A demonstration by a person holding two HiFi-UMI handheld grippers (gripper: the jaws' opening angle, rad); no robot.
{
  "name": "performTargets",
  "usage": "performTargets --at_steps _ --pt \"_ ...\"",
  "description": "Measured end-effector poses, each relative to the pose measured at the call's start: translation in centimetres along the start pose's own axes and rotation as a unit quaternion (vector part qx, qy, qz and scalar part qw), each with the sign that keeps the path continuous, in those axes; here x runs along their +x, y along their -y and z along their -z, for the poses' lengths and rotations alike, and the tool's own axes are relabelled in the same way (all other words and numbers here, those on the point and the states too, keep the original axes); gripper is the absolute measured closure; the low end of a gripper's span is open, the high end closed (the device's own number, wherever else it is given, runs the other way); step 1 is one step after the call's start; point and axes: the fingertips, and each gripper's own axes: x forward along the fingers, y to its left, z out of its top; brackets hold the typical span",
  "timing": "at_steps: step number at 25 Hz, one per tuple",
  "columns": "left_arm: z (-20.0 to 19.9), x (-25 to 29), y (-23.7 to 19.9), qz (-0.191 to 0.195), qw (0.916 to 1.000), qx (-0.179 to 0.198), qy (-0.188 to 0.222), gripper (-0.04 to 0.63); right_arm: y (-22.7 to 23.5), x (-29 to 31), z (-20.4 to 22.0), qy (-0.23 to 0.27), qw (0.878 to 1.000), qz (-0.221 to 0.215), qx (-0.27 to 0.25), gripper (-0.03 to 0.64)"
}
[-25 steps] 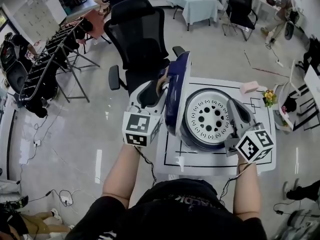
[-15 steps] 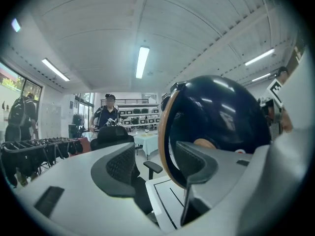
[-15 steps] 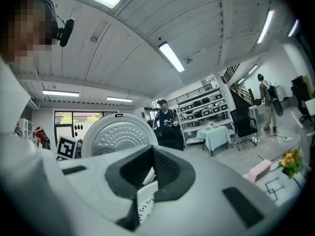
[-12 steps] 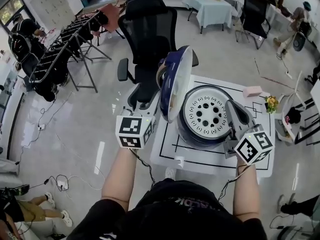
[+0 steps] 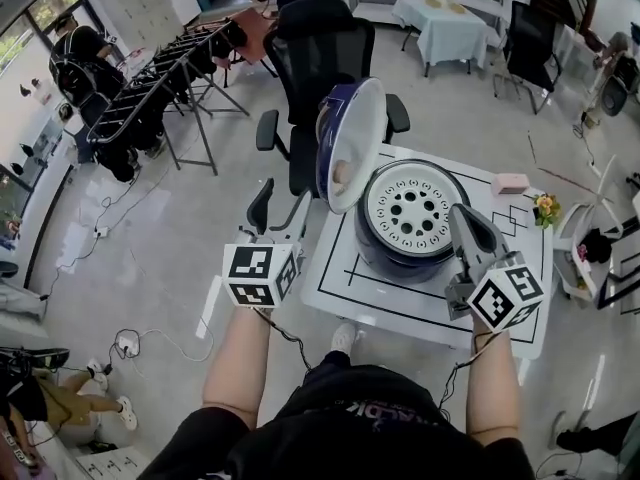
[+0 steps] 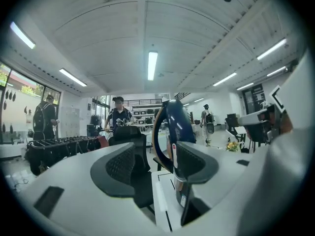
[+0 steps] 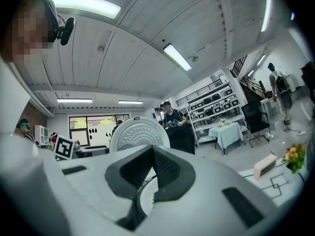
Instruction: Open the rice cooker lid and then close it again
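**Rice cooker with lid raised, both grippers beside it.** At the centre of the head view, the dark blue, domed rice cooker lid (image 5: pixel 350 138) is shown standing open and roughly upright on its hinge. It rises above the left side of the round dark blue rice cooker body (image 5: pixel 372 260). A white perforated disc (image 5: pixel 410 211) is seen lying across the top of the body. The cooker is carried by a white table marked with black lines (image 5: pixel 340 280).

The left gripper (image 5: pixel 283 203) is held at centre left of the frame, off the table's left edge and apart from the lid. Its jaws are spread, and nothing is held between them. The right gripper (image 5: pixel 462 218) is placed at the body's right rim, with its jaws brought together on nothing. Whether its tip touches the rim cannot be made out.

**Hazards judged from this position.**
- The lid is unsupported by either gripper, so it may drop shut by itself if the hinge does not hold it.
- A closing push must be applied to a smooth, curved shell, so spread jaws may skid off it.
- A sideways push from the left may slide the whole body across the table unless it is braced from the right.
- The right gripper's tip may be caught under the descending lid if it is left at the rim.
- If the lid is pressed too lightly, the latch may not be engaged.
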Motion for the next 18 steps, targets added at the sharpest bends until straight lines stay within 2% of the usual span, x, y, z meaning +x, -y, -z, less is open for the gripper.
performTargets --at_steps 5,12,18 --pt "-0.9 -4.8 3.6 0.02 0.9996 -0.02 0.009 0.336 -1.9 -2.8 0.2 0.005 1.0 -0.024 0.005 0.615" --pt "-0.5 -8.8 8.6 0.039 0.9991 -0.011 0.008 0.336 -3.1 -6.4 0.9 0.002 0.999 -0.043 0.007 0.615" --pt "-0.2 -10.9 10.8 0.038 0.9992 -0.012 0.008 0.336 -3.5 -8.9 1.4 0.003 0.999 -0.049 0.01 0.615"
